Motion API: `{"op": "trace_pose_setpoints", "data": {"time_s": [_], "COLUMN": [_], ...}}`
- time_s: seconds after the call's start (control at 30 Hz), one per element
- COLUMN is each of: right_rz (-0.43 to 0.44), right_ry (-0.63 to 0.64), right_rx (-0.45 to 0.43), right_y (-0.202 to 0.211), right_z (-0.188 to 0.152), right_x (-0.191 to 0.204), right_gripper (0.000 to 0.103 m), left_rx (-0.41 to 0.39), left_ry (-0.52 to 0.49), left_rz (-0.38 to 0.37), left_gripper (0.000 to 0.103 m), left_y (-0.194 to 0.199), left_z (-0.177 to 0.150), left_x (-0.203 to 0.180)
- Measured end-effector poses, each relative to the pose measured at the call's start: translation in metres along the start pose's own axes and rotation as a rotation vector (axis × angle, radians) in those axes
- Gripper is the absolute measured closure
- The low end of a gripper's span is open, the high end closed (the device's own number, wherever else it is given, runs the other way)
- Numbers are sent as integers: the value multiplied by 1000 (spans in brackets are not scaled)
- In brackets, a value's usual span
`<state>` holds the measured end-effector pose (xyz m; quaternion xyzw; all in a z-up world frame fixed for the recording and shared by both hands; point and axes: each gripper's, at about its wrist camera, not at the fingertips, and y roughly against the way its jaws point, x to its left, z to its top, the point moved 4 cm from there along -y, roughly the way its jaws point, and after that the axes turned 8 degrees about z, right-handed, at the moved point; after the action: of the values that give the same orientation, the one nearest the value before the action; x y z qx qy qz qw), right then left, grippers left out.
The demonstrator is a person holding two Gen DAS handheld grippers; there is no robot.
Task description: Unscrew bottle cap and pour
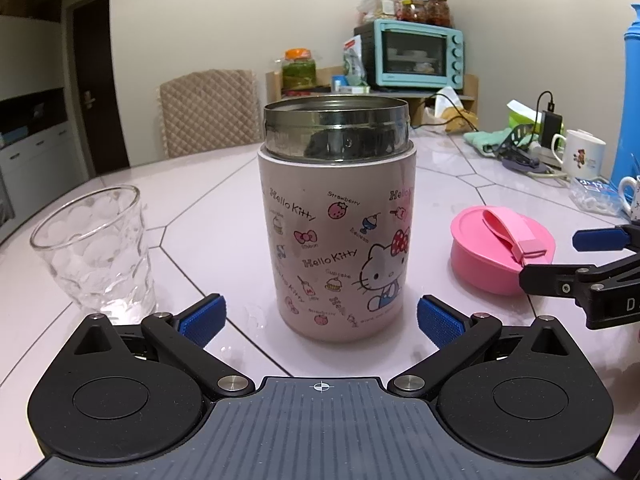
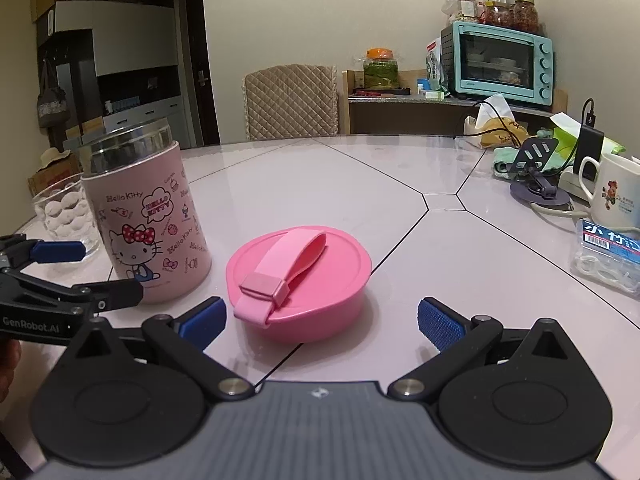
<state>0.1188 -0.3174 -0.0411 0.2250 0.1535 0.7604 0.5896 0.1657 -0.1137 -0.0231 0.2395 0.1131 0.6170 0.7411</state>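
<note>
A pink Hello Kitty bottle (image 1: 338,224) with a bare steel neck stands upright and uncapped on the table, just ahead of my left gripper (image 1: 320,320), which is open with nothing between its blue pads. The bottle (image 2: 148,220) also shows at the left of the right wrist view. Its pink cap (image 2: 298,276) with a strap lies flat on the table, directly in front of my right gripper (image 2: 320,320), open and not touching it. The cap (image 1: 502,254) sits to the bottle's right. A clear dimpled glass (image 1: 96,252) stands to the bottle's left.
White mugs (image 2: 618,192), a phone stand (image 2: 536,164), a charger with cable and a plastic box (image 2: 608,256) crowd the table's right side. A blue flask (image 1: 632,100) rises at far right. A padded chair (image 2: 290,100) and a teal oven (image 2: 500,64) stand behind.
</note>
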Motion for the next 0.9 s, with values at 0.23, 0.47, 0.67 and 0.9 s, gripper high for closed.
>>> {"op": "trace_pose_setpoints", "data": {"time_s": [0.23, 0.47, 0.67, 0.9], "right_rz": [-9, -19, -44, -40], "right_ry": [-4, 4, 10, 26], "right_rx": [5, 11, 2, 4], "right_y": [7, 17, 25, 34], "right_z": [-3, -5, -6, -7], "right_x": [0, 4, 4, 6], "right_gripper": [0, 0, 0, 0], "left_rx": [-3, -2, 9, 8], "left_ry": [1, 12, 11, 10], "left_rz": [-7, -27, -31, -30], "left_gripper": [0, 0, 0, 0], "left_y": [6, 10, 13, 18], "left_z": [-3, -5, -8, -8], "left_x": [-2, -3, -5, -6]}}
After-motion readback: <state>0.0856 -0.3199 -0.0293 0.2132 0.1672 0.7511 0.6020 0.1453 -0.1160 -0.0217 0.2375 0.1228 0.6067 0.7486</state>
